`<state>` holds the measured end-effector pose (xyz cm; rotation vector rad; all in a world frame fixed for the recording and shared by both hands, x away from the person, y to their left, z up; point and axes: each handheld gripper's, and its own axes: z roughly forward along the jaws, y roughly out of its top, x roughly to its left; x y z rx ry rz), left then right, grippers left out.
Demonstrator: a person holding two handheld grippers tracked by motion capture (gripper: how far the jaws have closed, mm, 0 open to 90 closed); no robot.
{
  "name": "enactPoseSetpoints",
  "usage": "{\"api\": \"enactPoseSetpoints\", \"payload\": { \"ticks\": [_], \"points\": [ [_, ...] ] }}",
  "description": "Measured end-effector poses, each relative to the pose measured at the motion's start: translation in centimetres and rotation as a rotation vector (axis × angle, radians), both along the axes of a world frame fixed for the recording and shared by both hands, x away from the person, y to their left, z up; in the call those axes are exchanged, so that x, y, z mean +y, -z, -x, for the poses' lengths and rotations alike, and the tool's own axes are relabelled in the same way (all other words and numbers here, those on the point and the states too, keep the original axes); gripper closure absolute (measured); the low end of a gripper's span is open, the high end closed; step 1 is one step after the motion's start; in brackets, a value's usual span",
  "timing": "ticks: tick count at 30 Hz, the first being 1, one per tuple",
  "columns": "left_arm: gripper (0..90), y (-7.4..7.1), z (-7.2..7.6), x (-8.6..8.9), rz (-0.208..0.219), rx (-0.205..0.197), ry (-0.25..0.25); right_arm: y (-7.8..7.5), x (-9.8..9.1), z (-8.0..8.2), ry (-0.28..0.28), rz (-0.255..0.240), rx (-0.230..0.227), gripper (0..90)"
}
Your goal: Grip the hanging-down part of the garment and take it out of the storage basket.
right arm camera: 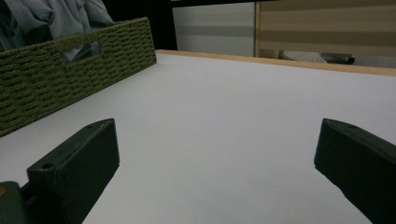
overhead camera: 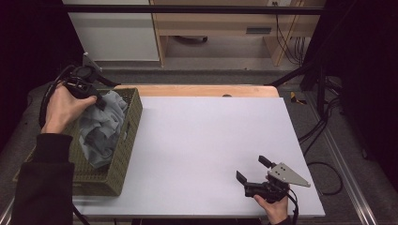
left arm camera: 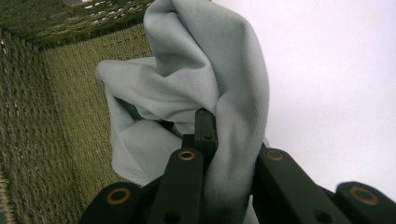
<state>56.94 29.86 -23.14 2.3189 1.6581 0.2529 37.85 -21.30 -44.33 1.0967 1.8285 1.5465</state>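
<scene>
Two tongs in play: left tongs (overhead camera: 94, 96) at upper left of the high view, clamped on a fold of grey cloth (overhead camera: 101, 129) lying in the woven basket (overhead camera: 123, 154), likely to lift it out. Right tongs (overhead camera: 256, 169) gape wide, holding nothing, parked low over the white desk (overhead camera: 202, 140) at lower right, probably waiting to receive it.

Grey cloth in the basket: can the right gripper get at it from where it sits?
Probably yes. The right gripper stands open and empty at the table's near right, with bare table between it and the basket. The cloth sticks up above the rim, though the left gripper is already shut on it.
</scene>
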Motion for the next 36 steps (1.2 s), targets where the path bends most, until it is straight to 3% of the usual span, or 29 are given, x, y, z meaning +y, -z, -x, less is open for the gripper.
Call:
{"api": "enactPoseSetpoints", "payload": {
  "ticks": [9,16,27,36],
  "points": [
    [83.0,-0.6,0.3,0.2,0.006,-0.014,0.001,0.1,0.0,0.0,0.002,0.002,0.010,0.3],
    [83.1,-2.0,1.0,0.7,0.012,-0.041,0.006,0.2,0.3,-0.2,-0.007,0.008,0.014,0.3],
    [83.3,-6.2,2.5,1.0,0.008,-0.122,0.010,0.1,1.2,-0.8,-0.035,0.012,0.020,0.4],
    [83.3,-10.1,3.8,0.2,-0.003,-0.184,0.020,-0.7,4.3,-2.4,-0.119,0.030,0.003,0.6]
  ]
}}
